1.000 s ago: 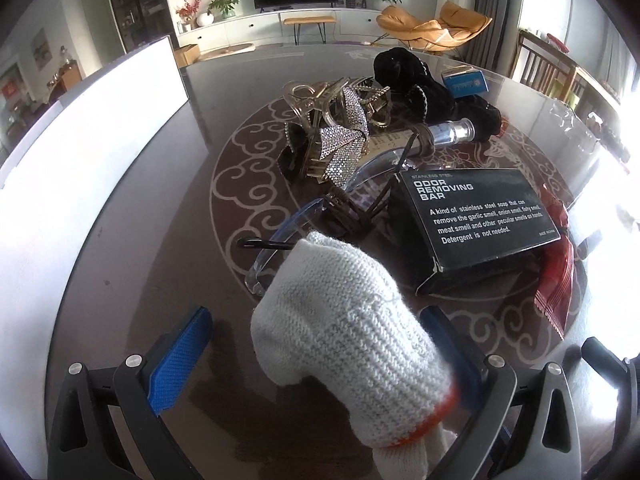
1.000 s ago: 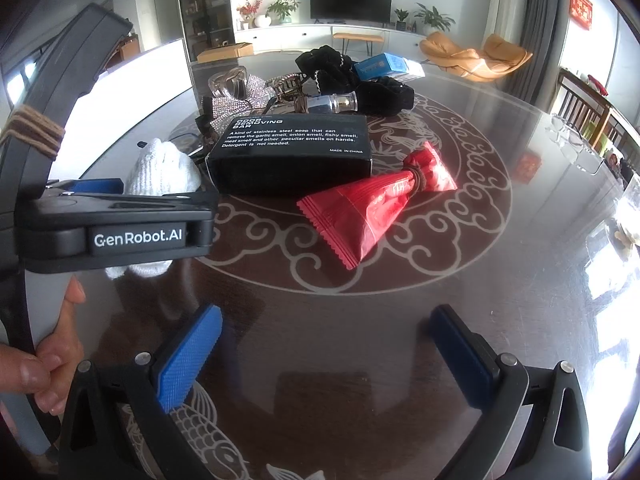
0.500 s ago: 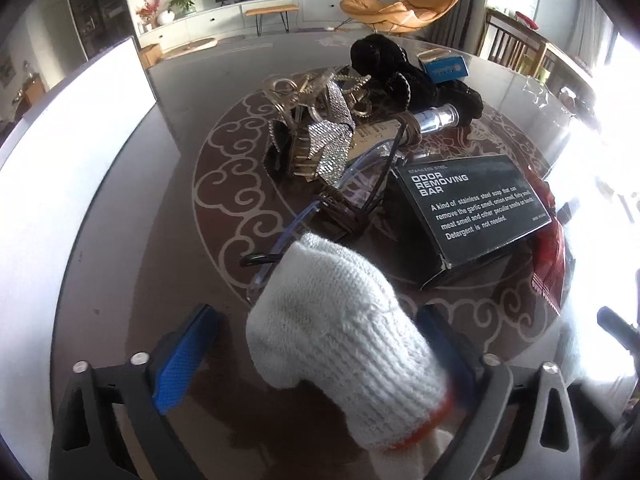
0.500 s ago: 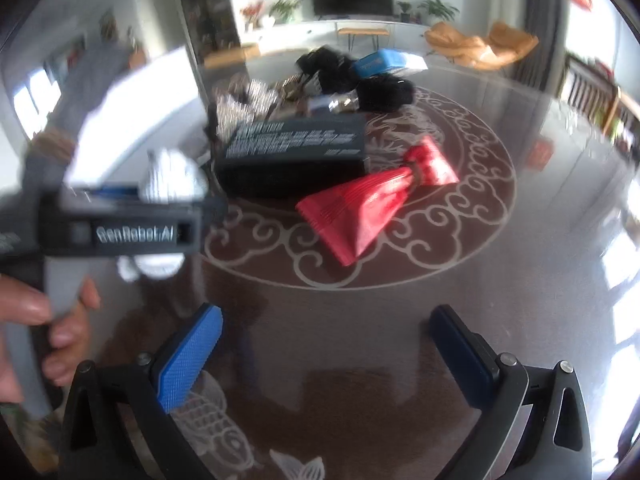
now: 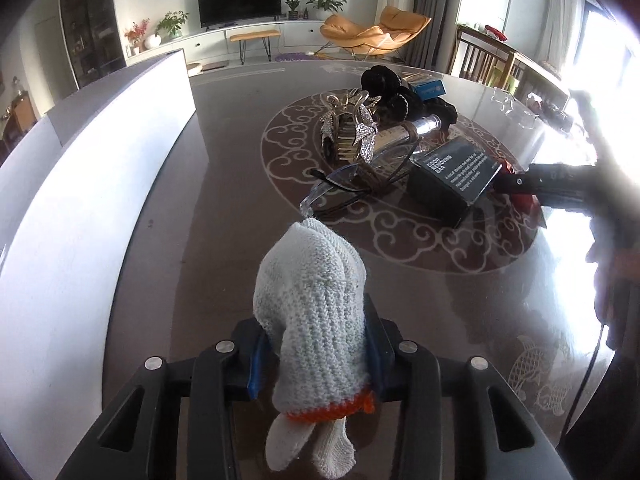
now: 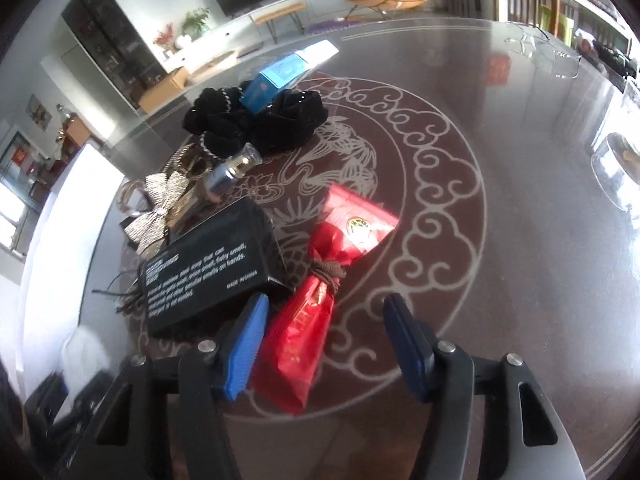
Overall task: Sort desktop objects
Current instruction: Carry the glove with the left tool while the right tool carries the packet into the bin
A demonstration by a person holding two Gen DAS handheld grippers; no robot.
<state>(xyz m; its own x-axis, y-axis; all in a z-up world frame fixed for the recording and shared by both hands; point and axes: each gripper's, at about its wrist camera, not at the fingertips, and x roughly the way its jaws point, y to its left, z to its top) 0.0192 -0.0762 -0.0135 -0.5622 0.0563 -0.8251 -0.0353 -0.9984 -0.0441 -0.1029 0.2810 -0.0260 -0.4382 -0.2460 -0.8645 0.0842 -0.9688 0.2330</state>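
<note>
We see a round dark table (image 5: 168,240) with a pale scroll pattern on its glossy top, and along its left side in the left wrist view runs a long white panel (image 5: 80,184). On the patterned middle of the table lies a cluster of things. The black box (image 6: 208,276) with white print sits at the near edge of that cluster, and the red foil packet (image 6: 320,300), tied at its waist with a brown band, lies just beside it on the right. Behind them we find 2 black scrunchies (image 6: 256,120) touching each other, a blue carton (image 6: 276,76) resting against them, a glittery hair clip (image 5: 356,136) and a small silver-capped bottle (image 6: 232,170). Clear glasses (image 5: 332,188) lie at the cluster's near side in the left wrist view.

The left gripper (image 5: 316,356) is closing, and its blue pads already press both sides of a white knit glove (image 5: 312,300) with an orange cuff, which is raised clear of the tabletop. The right gripper (image 6: 324,344) is closing too, its fingers astride the lower end of the red foil packet; the left pad sits just beside the foil, the right pad stands apart from it.
</note>
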